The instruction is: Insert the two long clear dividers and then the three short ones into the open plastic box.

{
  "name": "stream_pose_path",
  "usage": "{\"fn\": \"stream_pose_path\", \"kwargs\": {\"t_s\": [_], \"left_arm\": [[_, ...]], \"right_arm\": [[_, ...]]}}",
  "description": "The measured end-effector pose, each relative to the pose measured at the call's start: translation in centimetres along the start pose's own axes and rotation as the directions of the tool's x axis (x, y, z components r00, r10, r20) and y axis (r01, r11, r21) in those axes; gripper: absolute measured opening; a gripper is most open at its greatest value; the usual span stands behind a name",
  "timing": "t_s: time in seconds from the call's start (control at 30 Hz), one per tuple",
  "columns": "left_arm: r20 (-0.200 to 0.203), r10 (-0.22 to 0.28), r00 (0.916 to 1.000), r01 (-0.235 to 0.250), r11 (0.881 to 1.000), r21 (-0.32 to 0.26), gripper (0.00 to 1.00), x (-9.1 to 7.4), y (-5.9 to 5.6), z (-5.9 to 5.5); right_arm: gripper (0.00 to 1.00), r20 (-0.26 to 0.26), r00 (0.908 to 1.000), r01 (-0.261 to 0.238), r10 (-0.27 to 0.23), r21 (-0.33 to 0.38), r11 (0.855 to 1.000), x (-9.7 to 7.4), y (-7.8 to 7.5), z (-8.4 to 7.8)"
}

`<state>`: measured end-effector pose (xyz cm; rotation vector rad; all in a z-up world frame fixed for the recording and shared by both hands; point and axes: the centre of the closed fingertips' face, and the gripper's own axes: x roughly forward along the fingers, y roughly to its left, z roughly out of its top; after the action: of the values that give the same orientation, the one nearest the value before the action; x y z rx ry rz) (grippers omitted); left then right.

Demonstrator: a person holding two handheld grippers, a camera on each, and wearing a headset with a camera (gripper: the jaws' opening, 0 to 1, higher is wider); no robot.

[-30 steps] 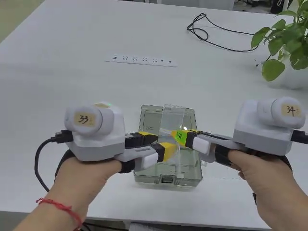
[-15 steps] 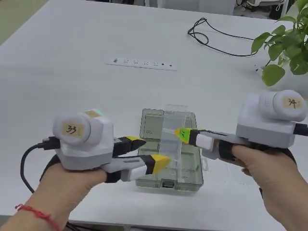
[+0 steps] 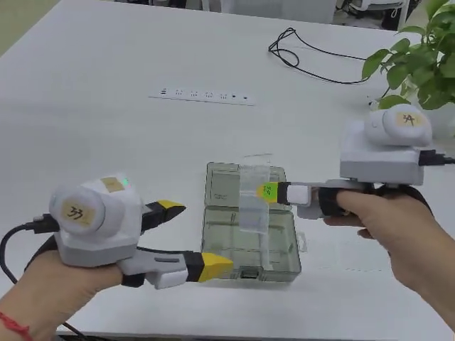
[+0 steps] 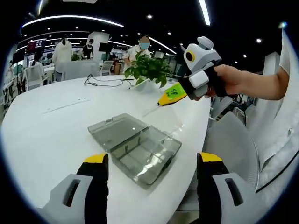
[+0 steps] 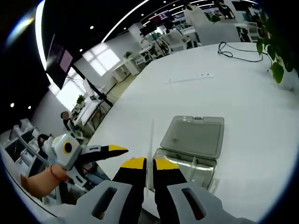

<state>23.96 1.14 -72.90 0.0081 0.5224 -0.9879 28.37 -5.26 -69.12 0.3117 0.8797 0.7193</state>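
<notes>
I see a box [image 3: 281, 245] of smoky, see-through plastic with a glossy sheen, on a smooth matt white table [image 3: 106, 128]. The divider [image 3: 254, 213] is thin clear plastic. The left gripper [image 3: 197, 234] and right gripper [image 3: 267, 190] have matt pale-grey plastic shells and smooth yellow tips. A strip [image 3: 202, 96] is matt white plastic.

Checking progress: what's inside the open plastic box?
One clear divider, held by the right gripper, stands upright in the box. Its transparency hides whether it is seated or others are fitted.
</notes>
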Motion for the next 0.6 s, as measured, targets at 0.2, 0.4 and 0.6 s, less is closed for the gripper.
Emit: {"fn": "stream_pose_path", "kwargs": {"t_s": [0.2, 0.4, 0.6], "left_arm": [[-0.025, -0.03, 0.9992, 0.031, 0.998, 0.051, 0.92, -0.2, 0.4, -0.9], [-0.026, -0.051, 0.9984, 0.053, 0.997, 0.064, 0.97, -0.3, 0.7, -1.4], [-0.022, -0.071, 0.9973, 0.072, 0.994, 0.079, 1.0, -0.2, 0.7, -1.7]], "right_arm": [[0.07, -0.072, 0.996, 0.057, -0.052, 0.059, 0.997, 0.5, -1.0, -0.2], [0.07, -0.207, 0.9734, 0.127, -0.099, 0.13, 0.983, 1.5, -1.9, -1.5], [0.07, -0.298, 0.9473, 0.175, -0.116, 0.18, 0.968, 2.9, -2.7, -2.5]]}}
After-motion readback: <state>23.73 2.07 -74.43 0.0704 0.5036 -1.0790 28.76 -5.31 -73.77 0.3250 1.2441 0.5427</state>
